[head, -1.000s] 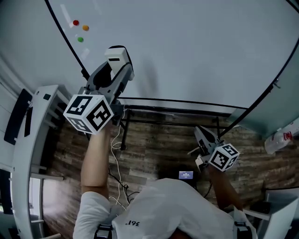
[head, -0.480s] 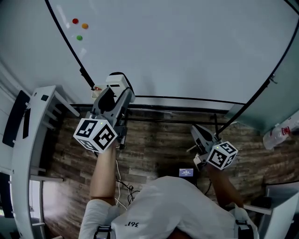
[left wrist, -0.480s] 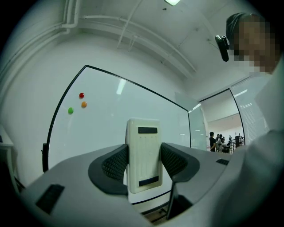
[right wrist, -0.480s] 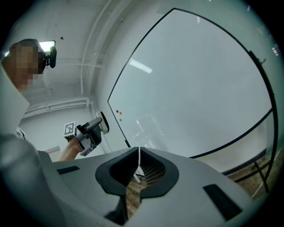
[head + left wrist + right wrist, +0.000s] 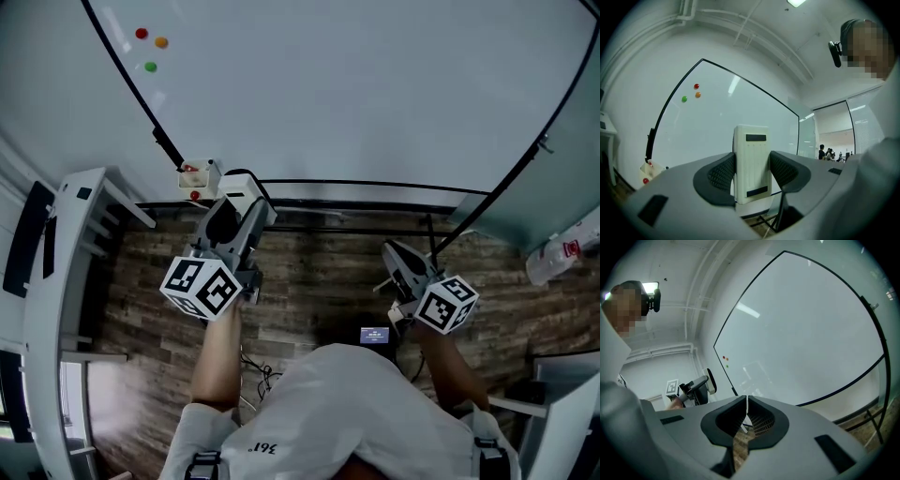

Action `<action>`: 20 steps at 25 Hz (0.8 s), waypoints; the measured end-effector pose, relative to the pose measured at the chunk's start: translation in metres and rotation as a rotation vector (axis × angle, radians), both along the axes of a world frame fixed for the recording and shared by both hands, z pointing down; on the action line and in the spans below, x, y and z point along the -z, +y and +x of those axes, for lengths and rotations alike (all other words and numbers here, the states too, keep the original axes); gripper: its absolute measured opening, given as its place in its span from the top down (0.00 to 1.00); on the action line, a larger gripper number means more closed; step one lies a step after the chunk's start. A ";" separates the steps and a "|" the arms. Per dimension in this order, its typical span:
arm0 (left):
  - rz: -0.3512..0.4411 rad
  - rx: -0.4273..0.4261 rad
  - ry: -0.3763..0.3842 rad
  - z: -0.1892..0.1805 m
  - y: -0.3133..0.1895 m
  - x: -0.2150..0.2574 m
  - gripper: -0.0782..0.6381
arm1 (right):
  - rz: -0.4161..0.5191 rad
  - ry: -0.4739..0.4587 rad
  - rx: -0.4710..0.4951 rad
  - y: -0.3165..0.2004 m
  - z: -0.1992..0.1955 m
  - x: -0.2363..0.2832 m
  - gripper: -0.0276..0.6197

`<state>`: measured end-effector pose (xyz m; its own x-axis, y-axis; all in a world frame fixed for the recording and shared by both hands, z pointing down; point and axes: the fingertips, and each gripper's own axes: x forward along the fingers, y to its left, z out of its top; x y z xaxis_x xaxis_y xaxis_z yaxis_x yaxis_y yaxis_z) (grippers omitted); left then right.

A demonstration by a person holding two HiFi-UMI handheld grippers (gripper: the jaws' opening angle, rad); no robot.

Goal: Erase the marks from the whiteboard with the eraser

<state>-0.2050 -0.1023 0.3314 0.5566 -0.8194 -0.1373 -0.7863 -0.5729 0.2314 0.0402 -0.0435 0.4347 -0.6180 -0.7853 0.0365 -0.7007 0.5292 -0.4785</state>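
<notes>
Wood-plank floor beneath a pale whiteboard — three coloured dots near its corner. Left claw pinches the eraser; right claw pressed together.

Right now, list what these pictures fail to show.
Eraser wiping face: turned away in the left gripper view.
Coloured dots: too small in every view to tell magnets from marks.
Whiteboard top: cut off by the head view's edge.
Small holder at the corner: contents too small.
</notes>
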 end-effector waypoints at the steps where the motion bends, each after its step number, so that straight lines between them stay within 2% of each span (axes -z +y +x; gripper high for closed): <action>1: -0.008 -0.002 0.009 -0.001 0.002 -0.005 0.56 | -0.001 0.003 0.000 0.001 -0.001 0.000 0.91; 9: -0.063 -0.011 0.049 -0.001 0.021 -0.042 0.56 | -0.005 0.011 0.001 0.005 -0.002 -0.003 0.91; 20: -0.147 -0.024 0.047 0.001 0.041 -0.086 0.56 | -0.013 0.021 0.007 0.010 -0.005 -0.006 0.91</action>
<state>-0.2038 -0.0610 0.4172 0.5718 -0.8192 -0.0432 -0.7592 -0.5484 0.3506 0.0354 -0.0338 0.4407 -0.6226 -0.7803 0.0599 -0.7070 0.5280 -0.4706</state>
